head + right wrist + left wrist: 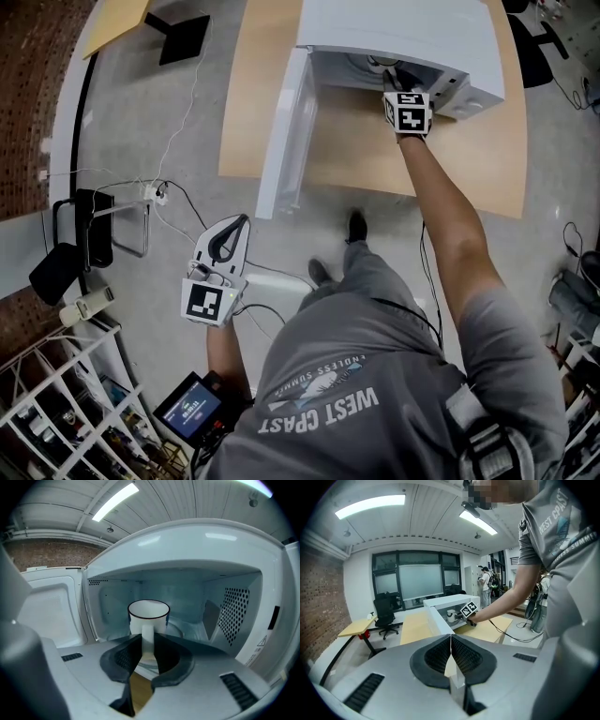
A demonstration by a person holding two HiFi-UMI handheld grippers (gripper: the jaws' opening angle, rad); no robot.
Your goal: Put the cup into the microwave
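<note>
A white cup [148,616] with a dark rim is upright inside the open white microwave [403,37], over its glass turntable [187,631]. I cannot tell whether it rests on the turntable. My right gripper [148,643] is shut on the cup's handle and reaches into the cavity [389,73]. From the left gripper view the cup [450,616] shows small in the microwave [452,602] behind the right gripper's marker cube [468,609]. My left gripper [451,645] is shut with nothing in it. It hangs low at the person's left side [234,225], far from the table.
The microwave door [281,131] swings open to the left. The microwave stands on a wooden table [469,159]. Cables [178,197] run over the grey floor. A black office chair [386,611], a small desk [356,627] and people [487,585] are at the far side.
</note>
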